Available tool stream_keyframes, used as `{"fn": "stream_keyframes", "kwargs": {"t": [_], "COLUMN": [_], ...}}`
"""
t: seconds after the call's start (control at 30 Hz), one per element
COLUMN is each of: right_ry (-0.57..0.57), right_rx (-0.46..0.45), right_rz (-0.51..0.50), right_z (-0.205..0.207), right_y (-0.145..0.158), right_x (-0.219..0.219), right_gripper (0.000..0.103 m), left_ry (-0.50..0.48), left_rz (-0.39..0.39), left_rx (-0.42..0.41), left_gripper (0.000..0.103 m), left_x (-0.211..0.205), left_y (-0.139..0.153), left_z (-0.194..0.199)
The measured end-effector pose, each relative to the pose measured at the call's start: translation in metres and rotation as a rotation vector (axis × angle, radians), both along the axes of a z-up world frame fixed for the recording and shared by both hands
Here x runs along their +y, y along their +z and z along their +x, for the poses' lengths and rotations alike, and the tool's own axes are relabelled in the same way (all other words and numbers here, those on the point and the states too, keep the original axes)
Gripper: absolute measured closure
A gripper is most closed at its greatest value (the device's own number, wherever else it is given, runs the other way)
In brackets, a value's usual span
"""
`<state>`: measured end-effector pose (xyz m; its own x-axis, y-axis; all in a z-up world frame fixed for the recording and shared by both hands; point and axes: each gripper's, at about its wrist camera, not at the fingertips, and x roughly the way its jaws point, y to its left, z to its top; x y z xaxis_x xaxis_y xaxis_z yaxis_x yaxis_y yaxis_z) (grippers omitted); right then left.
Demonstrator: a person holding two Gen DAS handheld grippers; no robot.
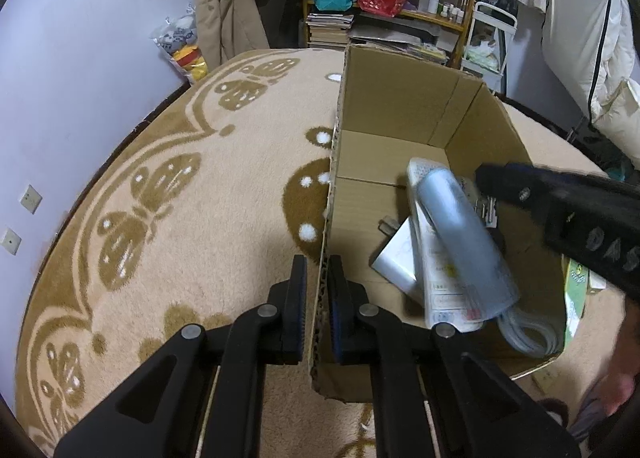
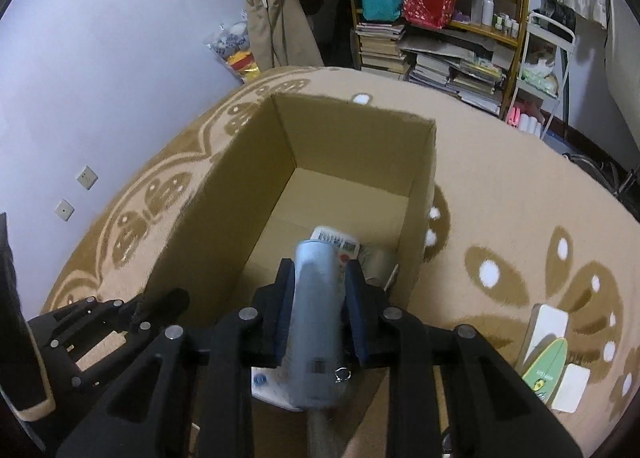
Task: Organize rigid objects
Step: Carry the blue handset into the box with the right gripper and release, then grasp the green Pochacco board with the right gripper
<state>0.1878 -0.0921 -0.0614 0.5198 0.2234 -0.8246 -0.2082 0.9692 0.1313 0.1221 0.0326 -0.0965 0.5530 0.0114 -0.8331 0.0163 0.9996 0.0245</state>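
Fingers [image 1: 298,298] of the left gripper [image 1: 317,300] clenched on the near-left wall of the open brown cardboard box [image 1: 400,105], one finger outside, one inside, pads against the cardboard edge. Right gripper [image 2: 318,298] fingers [image 2: 285,298] grasping a pale blue cylindrical spray can [image 2: 316,318], held over the box interior, can tilted, motion-blurred. From the left wrist view the same can [image 1: 466,242] sits above the box contents, with the right gripper's black body [image 1: 580,217] coming in from the right. Inside the box: white rectangular bottle with printed label [image 1: 440,282] lying under the can, white flat adapter block [image 1: 394,264] beside it toward the left wall, coiled pale cable [image 1: 532,334] at the near right corner. Box stands on a beige carpet with brown butterfly pattern [image 1: 180,217]. Outside the box on the carpet, right side: white flat card-like box [image 2: 546,332], green oval-printed package [image 2: 548,368], another white flat piece [image 2: 572,388], close together. Wooden shelf with books and bags [image 2: 440,17] at the back wall.
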Motion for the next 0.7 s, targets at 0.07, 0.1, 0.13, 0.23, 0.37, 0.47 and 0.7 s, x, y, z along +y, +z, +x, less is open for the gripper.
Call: {"fn": "stream_keyframes", "kwargs": {"t": [0.07,0.1,0.13,0.23,0.37,0.47,0.7], "right_ry": [0.01,0.01,0.006,-0.019,-0.052,-0.097,-0.202], "right_rx": [-0.023,-0.037,-0.05,-0.071,-0.07,-0.065,-0.025], "right_rz": [-0.012,-0.018,-0.028,-0.104,-0.119,-0.128,-0.15], "right_z": [-0.002,-0.003,-0.005,-0.003,-0.001,-0.001,-0.005], "right_y": [0.009,0.014,0.021,0.03,0.036,0.038,0.03], "right_x": [-0.002,-0.004,-0.007,-0.016,-0.035,-0.055,-0.106], "right_gripper": [0.076,0.076,0.076,0.07,0.052,0.038,0.012], "left_ry": [-0.003,-0.002,0.0,0.004,-0.001,0.007,0.008], "left_rz": [-0.016,-0.023,-0.033,-0.019,-0.007,-0.031,-0.04], "left_rx": [-0.004,-0.005,-0.004,0.0,-0.006,0.0,-0.001], "left_gripper": [0.097,0.097,0.097,0.096,0.095,0.095,0.095], "left_x": [0.001,0.002,0.004,0.004,0.004,0.008,0.009], "left_y": [0.001,0.002,0.003,0.002,0.002,0.002,0.003], "left_z": [0.0,0.0,0.0,0.001,0.0,0.001,0.0]}}
